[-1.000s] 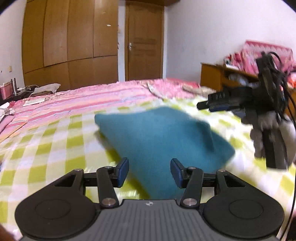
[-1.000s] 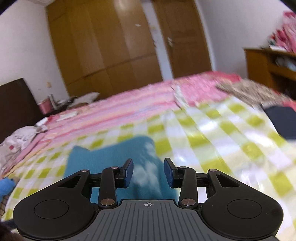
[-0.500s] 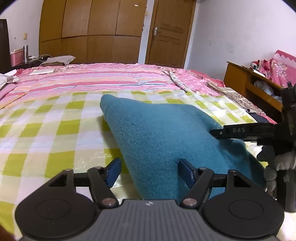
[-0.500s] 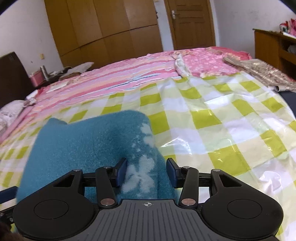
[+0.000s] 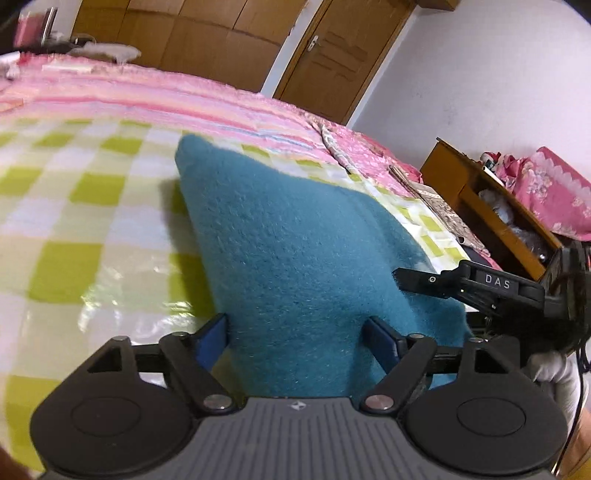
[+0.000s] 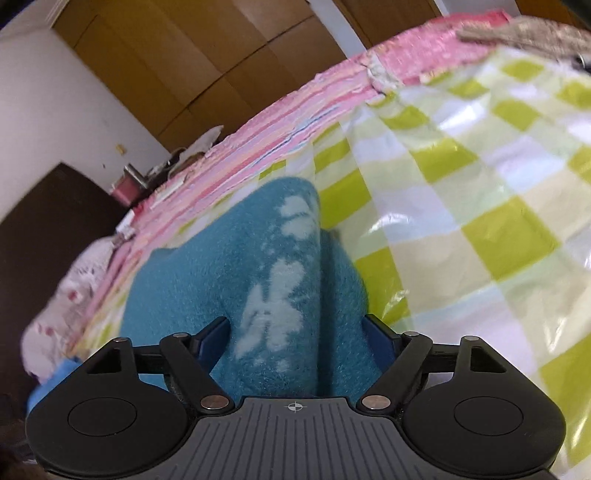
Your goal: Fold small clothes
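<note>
Left wrist view. At far left, the green-and-white checked plastic sheet (image 5: 85,221) covers the near part of the bed, and the pink striped bedspread (image 5: 147,92) runs behind it toward the brown wooden wardrobe (image 5: 184,33) and the brown wooden door (image 5: 343,55). At centre, the teal fleece garment (image 5: 295,251) lies on the checked sheet, its near edge reaching in between the blue-padded fingers (image 5: 212,338) of the black left gripper (image 5: 295,339). The jaws stand wide apart on either side of the cloth; whether either pad touches the fleece cannot be told, as motion blur softens the edges. At right, the black right gripper (image 5: 424,282) lies with its finger tip over the garment's right border, held by a white-gloved hand (image 5: 554,373). Behind it stands an orange-brown wooden shelf unit (image 5: 491,206), with pink floral fabric (image 5: 546,195) on top.

Right wrist view. At far left, a dark brown headboard (image 6: 48,229) and a white patterned pillow (image 6: 74,288) border the bed. At centre, the teal garment (image 6: 207,280) shows a pale mint flower-shaped print (image 6: 273,295) and rises in a fold between the right gripper's (image 6: 295,338) fingers (image 6: 378,338). These jaws are likewise spread wide, with cloth filling the gap. At right, the checked sheet (image 6: 480,184) extends, glossy and wrinkled, to the frame edge.
</note>
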`<move>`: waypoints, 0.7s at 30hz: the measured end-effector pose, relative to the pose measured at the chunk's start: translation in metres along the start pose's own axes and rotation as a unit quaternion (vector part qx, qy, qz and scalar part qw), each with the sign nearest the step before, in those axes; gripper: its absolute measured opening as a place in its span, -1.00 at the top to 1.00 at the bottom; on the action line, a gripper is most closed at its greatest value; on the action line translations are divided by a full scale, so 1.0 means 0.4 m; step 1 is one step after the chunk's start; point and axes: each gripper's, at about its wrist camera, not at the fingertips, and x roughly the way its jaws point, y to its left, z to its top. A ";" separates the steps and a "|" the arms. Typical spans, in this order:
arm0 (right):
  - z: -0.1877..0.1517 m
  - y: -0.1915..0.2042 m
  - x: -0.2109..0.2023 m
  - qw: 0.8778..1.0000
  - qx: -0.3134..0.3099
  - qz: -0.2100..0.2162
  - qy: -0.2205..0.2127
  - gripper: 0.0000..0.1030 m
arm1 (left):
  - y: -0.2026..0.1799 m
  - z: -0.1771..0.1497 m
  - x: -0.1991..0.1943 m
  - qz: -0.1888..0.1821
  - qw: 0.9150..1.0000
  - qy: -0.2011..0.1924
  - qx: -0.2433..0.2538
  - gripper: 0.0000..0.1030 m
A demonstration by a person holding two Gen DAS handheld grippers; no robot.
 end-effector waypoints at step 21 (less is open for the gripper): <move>-0.173 0.233 -0.265 0.990 -0.103 -0.043 -0.085 0.04 | -0.047 -0.035 -0.251 0.095 0.986 -0.057 0.128 -0.53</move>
